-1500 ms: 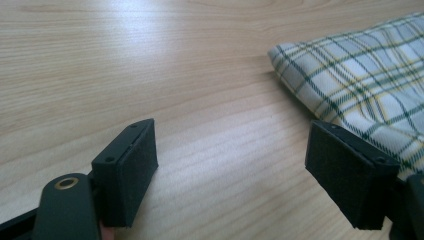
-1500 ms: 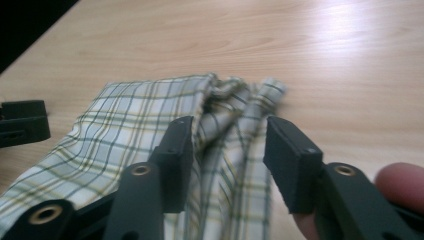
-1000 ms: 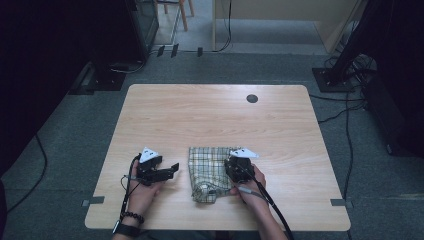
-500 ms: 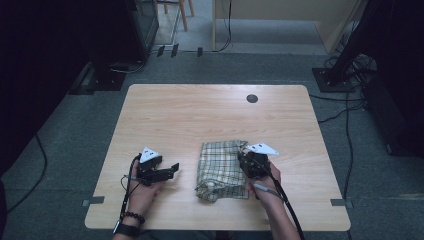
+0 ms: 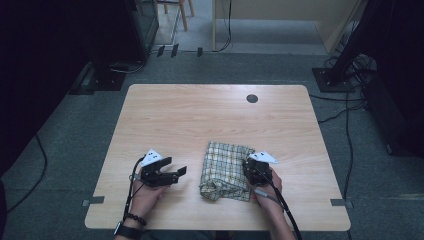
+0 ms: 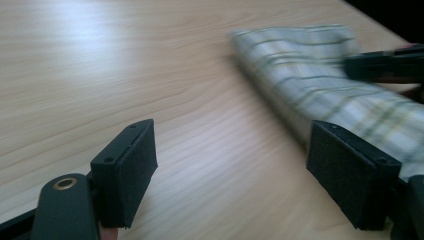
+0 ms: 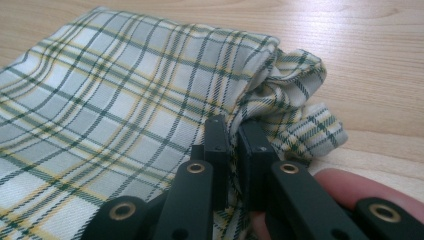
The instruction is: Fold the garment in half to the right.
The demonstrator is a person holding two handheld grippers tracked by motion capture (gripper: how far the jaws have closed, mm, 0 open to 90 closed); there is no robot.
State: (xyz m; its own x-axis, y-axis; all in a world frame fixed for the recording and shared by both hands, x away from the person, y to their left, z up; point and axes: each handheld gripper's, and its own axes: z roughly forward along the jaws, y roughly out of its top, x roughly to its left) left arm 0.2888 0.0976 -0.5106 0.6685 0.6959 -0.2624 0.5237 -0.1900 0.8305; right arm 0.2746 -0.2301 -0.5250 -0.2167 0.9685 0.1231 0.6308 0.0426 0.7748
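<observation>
Your right tool is clamped on a fold of the cloth lying on the surface, while your left tool stands open left of the cloth.

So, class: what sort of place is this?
Probably a lab or recording studio: a bare wooden table on grey carpet, cables and dark equipment stands around it, only a plaid cloth being handled.
</observation>
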